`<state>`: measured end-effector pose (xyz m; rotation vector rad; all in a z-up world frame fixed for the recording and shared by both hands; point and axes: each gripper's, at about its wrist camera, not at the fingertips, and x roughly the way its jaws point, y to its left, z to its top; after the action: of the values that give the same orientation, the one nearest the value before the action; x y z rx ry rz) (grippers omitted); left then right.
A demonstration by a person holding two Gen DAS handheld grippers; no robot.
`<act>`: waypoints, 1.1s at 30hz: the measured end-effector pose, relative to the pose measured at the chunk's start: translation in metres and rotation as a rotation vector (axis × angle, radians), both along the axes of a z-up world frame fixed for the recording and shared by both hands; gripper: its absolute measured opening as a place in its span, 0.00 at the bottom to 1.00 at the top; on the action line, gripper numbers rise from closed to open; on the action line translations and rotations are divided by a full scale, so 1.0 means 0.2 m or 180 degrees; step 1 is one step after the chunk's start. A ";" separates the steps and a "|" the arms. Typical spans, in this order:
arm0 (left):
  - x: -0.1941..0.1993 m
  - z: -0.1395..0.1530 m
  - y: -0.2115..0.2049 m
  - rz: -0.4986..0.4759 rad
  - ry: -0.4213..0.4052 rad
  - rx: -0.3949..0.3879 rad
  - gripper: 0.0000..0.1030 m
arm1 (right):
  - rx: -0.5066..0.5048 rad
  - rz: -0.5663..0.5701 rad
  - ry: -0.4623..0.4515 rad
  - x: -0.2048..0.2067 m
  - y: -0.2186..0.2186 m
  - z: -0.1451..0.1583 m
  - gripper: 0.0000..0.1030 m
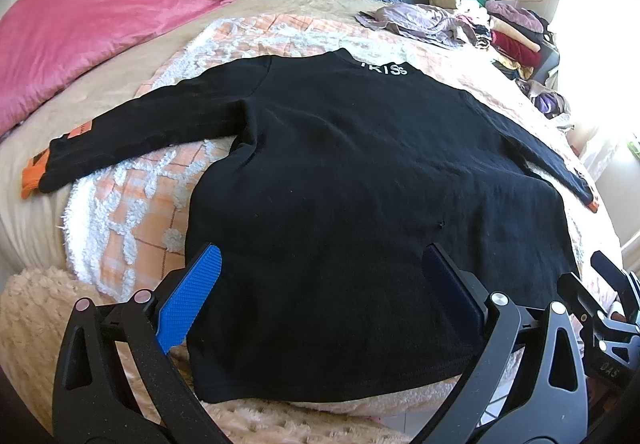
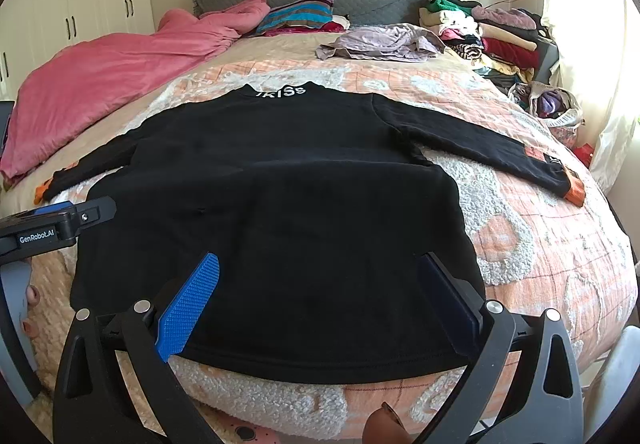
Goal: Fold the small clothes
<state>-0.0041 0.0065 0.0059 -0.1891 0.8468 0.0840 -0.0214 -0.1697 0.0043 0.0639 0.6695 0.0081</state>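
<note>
Black long-sleeved top (image 1: 340, 180) lies flat mid-frame on the bed quilt (image 1: 132, 212); left gripper (image 1: 320, 292) and right gripper (image 2: 320, 296) gape wide at bottom, holding nothing.

Two identical handheld units. Left gripper (image 1: 320, 292): matte black speckled plastic arms with triangular cutouts, round silver pivot pins at the joints, one finger faced with a bright blue knurled pad (image 1: 190, 300), the other pad dark navy. Right gripper (image 2: 320, 296): same build, same blue and navy pads, same silver pins. Seen from right wrist, left unit's black housing carries white "GenRobot.AI" lettering (image 2: 37, 237), a small screw head near the tip, grey handle below. Fingertips (image 2: 33, 294) visible on that handle.
</note>
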 end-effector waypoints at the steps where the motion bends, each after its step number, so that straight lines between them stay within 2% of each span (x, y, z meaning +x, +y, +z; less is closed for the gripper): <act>1: 0.00 0.00 0.00 0.0001 -0.0002 0.0001 0.92 | 0.0002 0.0000 0.0002 0.00 0.00 0.00 0.96; 33: 0.01 0.00 0.01 -0.0010 -0.0004 -0.0001 0.92 | -0.0025 0.0048 -0.0019 -0.01 0.05 0.03 0.96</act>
<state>-0.0028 0.0079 0.0067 -0.1881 0.8457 0.0807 -0.0227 -0.1606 0.0094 0.0510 0.6640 0.0202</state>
